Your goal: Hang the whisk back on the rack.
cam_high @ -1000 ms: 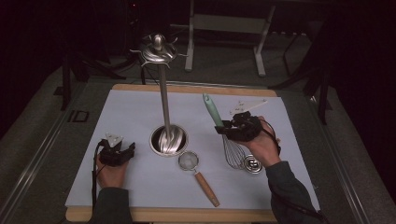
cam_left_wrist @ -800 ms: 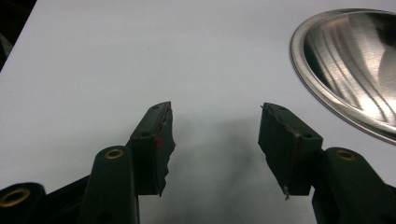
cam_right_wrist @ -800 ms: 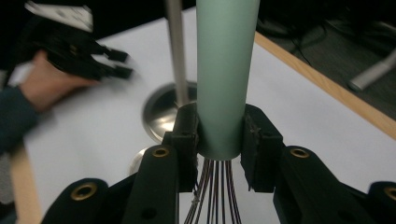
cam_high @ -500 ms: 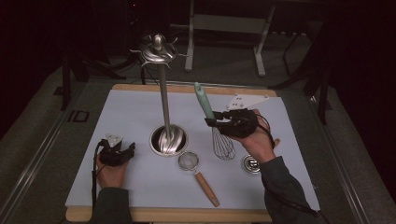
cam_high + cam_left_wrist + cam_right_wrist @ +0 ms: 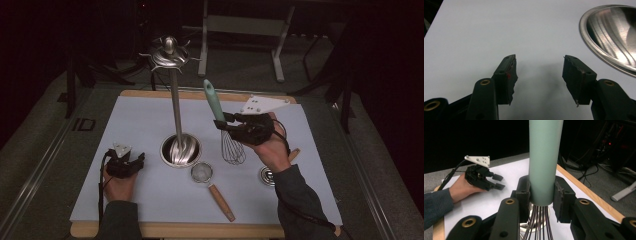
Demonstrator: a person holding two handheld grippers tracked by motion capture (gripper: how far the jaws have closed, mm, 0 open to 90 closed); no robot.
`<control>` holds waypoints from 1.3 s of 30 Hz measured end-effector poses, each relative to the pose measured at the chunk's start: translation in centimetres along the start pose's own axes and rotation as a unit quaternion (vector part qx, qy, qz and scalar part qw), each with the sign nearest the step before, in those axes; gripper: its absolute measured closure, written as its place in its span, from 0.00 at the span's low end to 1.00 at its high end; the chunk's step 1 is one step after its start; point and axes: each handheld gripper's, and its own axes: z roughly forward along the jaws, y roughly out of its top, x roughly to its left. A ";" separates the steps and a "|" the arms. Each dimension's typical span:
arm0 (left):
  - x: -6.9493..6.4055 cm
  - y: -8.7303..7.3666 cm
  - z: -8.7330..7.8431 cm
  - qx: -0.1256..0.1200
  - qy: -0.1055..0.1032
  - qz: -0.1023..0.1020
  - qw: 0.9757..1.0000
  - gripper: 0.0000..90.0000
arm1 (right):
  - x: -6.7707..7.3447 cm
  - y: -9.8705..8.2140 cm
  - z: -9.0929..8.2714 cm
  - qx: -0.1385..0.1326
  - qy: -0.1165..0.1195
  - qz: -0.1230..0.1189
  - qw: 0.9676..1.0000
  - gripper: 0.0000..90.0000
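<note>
My right gripper point(image 5: 223, 121) is shut on the pale green handle of a wire whisk point(image 5: 214, 102), held upright above the white mat with the wire head point(image 5: 233, 147) hanging down. In the right gripper view both pads clamp the whisk's handle point(image 5: 545, 162) just above the wires. A tall steel utensil stand point(image 5: 175, 107) with hooks at its top rises from a round base point(image 5: 181, 150) left of the whisk. My left gripper point(image 5: 140, 159) rests on the mat left of that base, open with nothing between its pads point(image 5: 507, 72); the steel base point(image 5: 614, 32) lies to its right.
A small mesh strainer point(image 5: 210, 184) with a wooden handle lies on the white mat point(image 5: 140, 120) in front of the stand's base. A small round metal piece point(image 5: 266, 175) sits by my right wrist. The mat lies on a wooden board, with dark floor and a metal frame beyond.
The right gripper has lifted the whisk off the mat, swung it upright and carried it left toward the stand. The left gripper has stayed put.
</note>
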 end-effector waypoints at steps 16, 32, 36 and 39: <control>0.0 0.0 0.0 0.000 0.000 0.000 1.000 0.50 | 1.4 2.5 1.2 -0.023 0.011 -0.019 0.999 0.77; 0.0 0.0 0.0 0.001 0.000 0.001 1.000 0.50 | 1.8 3.9 2.6 -0.023 0.023 -0.022 0.999 0.77; 0.0 0.0 0.0 0.000 0.000 -0.001 1.000 0.50 | 1.7 4.0 3.1 -0.016 0.021 -0.018 0.999 0.77; 0.0 0.0 0.0 0.002 -0.001 0.002 1.000 0.50 | 1.6 4.0 3.5 -0.015 0.021 -0.018 1.000 0.77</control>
